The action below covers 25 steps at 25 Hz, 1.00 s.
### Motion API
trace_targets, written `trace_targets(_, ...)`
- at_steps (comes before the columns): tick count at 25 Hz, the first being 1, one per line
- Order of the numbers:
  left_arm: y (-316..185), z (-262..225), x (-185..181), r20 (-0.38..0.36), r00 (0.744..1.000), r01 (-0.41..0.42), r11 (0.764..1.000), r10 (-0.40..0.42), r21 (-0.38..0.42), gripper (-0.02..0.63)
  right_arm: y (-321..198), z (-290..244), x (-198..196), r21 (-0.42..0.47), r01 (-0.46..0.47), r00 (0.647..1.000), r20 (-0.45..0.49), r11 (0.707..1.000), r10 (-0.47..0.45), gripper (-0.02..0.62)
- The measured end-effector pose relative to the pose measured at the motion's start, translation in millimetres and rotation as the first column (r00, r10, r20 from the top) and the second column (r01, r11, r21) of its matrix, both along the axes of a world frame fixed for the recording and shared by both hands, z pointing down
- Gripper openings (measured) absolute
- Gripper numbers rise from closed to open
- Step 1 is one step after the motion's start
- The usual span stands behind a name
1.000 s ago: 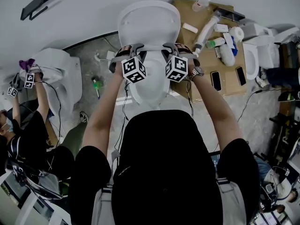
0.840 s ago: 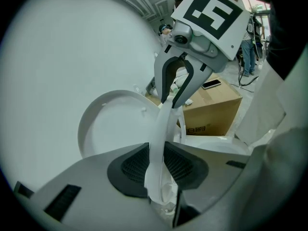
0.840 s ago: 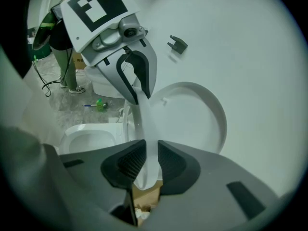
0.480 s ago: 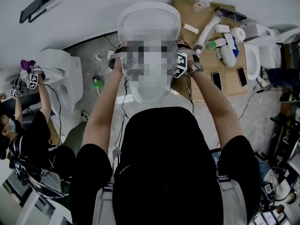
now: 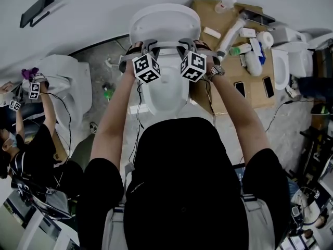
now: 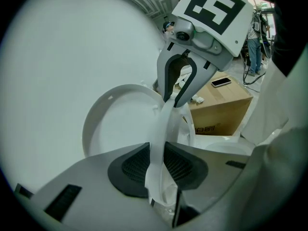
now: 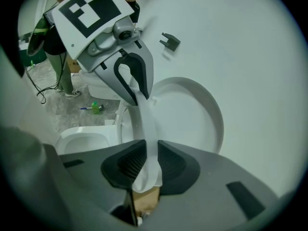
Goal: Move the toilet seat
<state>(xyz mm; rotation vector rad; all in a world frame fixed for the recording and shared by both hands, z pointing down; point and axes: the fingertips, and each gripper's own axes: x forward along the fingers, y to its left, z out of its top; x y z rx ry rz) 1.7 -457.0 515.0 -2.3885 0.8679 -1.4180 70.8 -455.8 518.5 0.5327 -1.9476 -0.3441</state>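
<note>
The white toilet [image 5: 165, 95] stands in front of me, its lid [image 5: 164, 21] raised against the wall. Its thin white seat ring [image 6: 161, 129] is lifted off the bowl and stands nearly upright. My left gripper [image 6: 158, 165] is shut on the ring's left side; my right gripper [image 7: 147, 165] is shut on its right side [image 7: 147, 129]. Each gripper view shows the other gripper clamped on the far edge of the ring. In the head view the left gripper [image 5: 143, 50] and right gripper [image 5: 186, 48] are side by side just below the lid.
A cardboard box [image 5: 231, 85] with bottles, tubes and phones sits right of the toilet. Another toilet [image 5: 70, 82] stands at left, where another person works. A green bottle [image 5: 107, 94] lies on the floor between. More white fixtures [image 5: 289, 53] stand at far right.
Both grippers have moved up and toward the wall with the seat ring, bringing it closer to the raised lid. The grip on both sides is unchanged.
</note>
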Motion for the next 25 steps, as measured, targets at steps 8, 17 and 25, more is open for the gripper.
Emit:
trace_targets(8, -16.1, -2.1, -2.7, 0.002, 1.000, 0.020, 1.000, -0.020, -0.006, 0.095, -16.0, -3.1, -2.4, -0.001, -0.021, 1.000, 0.015, 1.000, 0.021, 0.083)
trace_targets(17, -39.3, -1.3, -4.9, -0.003, 0.999, 0.046, 0.999, -0.046, -0.016, 0.092, -39.0, -3.2, -4.0, 0.002, -0.049, 0.998, 0.026, 0.999, 0.049, 0.081)
trace_targets(25, -54.0, 2.7, -6.7, -0.009, 0.998, 0.058, 0.998, -0.058, -0.024, 0.092, -53.8, 1.4, -5.5, -0.001, -0.064, 0.997, 0.030, 0.998, 0.064, 0.081)
